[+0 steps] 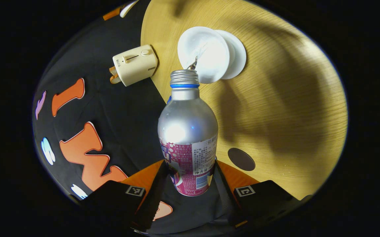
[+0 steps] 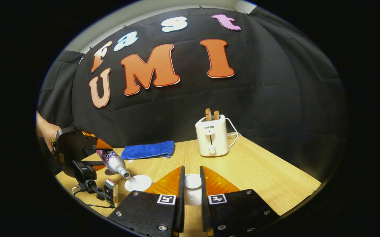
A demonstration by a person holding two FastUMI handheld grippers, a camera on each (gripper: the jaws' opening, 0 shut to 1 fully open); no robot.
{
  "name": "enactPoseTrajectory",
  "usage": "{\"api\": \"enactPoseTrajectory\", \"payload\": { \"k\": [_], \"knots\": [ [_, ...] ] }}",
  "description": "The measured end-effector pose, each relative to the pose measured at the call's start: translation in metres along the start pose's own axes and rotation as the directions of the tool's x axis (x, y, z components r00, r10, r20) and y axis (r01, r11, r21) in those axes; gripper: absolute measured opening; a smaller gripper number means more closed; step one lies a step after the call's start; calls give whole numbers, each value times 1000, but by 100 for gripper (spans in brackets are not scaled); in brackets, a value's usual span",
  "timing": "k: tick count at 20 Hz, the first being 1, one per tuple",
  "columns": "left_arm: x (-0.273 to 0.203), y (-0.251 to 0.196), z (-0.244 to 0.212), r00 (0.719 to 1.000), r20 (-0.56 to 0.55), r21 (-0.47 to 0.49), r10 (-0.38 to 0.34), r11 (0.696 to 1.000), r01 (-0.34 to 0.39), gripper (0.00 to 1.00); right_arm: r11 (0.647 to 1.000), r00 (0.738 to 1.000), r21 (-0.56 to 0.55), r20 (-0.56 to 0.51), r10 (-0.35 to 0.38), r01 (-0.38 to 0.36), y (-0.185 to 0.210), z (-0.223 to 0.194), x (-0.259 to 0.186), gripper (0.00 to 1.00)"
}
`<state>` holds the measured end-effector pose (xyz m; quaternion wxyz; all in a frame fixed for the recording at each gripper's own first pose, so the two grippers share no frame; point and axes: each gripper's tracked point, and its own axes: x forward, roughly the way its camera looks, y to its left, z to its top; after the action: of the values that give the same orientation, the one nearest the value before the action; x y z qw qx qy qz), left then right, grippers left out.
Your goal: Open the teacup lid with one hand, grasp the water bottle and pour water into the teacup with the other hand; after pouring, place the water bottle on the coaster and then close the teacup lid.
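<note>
1. Here the left gripper has both fingers pressed on the lower, labelled part of the water bottle, which is tipped with its open neck toward the teacup.
2. In the right gripper view, that same left gripper shows at the left edge, held by a hand, with the bottle slanting down and its mouth right at the rim of the teacup.
3. A thin stream of water runs from the bottle's mouth into the cup.
4. The right gripper is low over the table, its fingers closed on the white lid, with only a narrow gap between them where the lid sits.
5. The left gripper view adds a round dark coaster lying bare on the wood, well apart from the cup, and a second white disc behind the cup; I cannot tell whether it is a saucer.
6. The right gripper view adds a blue cloth near the back edge of the table, and a toaster with two slices of bread standing up in it.
</note>
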<state>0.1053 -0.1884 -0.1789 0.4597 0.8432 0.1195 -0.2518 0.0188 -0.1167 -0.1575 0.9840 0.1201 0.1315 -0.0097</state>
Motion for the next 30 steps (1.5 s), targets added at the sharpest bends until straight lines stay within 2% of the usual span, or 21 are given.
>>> {"api": "enactPoseTrajectory", "payload": {
  "k": [9,20,30],
  "knots": [
    [-5,23,-16,999,-31,58,35,998,-33,84,1000,1000,-1,-4,11,-11,2,-1,2,22],
    [-20,53,-25,990,-68,143,125,983,-115,85,1000,1000,-8,-5,27,-27,8,-3,6,22],
    [-14,56,-16,988,-66,220,141,968,-123,84,999,999,-27,-13,42,-43,10,-8,4,22]
  ]
}}
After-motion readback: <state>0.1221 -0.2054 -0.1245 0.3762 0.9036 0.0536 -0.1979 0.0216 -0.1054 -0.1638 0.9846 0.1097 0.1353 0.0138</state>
